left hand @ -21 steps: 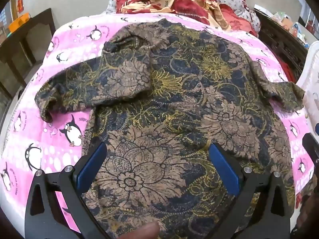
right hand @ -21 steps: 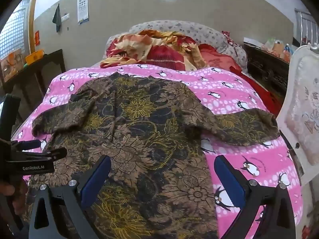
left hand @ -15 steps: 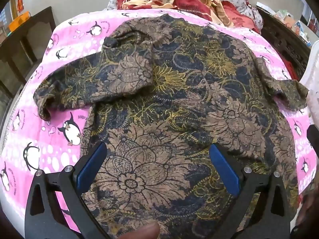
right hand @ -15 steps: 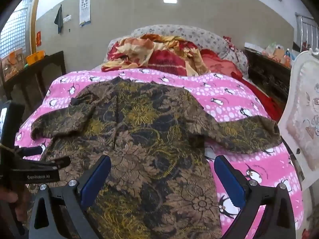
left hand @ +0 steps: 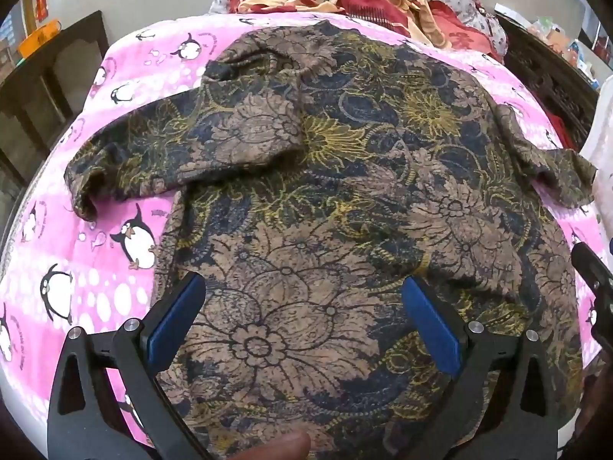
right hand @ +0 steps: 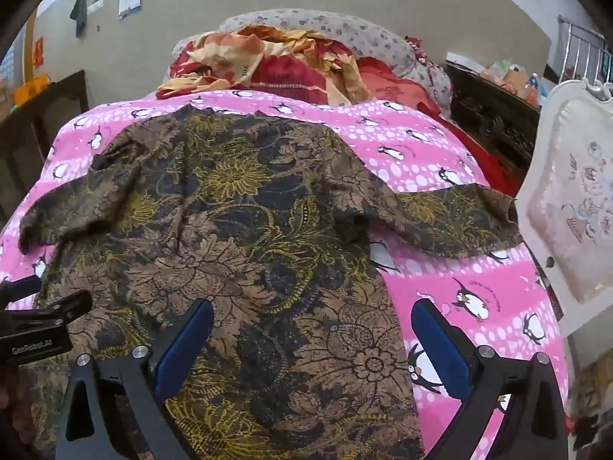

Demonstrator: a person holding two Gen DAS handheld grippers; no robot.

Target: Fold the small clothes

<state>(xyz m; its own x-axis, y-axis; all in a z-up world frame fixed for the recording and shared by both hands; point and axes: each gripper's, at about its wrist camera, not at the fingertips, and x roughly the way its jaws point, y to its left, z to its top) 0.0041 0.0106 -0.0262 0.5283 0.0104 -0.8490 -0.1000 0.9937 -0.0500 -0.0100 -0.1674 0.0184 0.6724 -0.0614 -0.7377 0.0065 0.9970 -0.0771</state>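
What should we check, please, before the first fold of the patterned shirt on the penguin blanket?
1. Left tool open, nothing between its pads: ok.
2. Right tool open, nothing gripped: ok.
3. Patterned shirt spread flat on the penguin blanket: ok.
4. Left sleeve smooth: not ok, bunched over the chest.
5. Right sleeve laid out sideways: ok.
6. Hem near the tools even: cannot tell, out of view.
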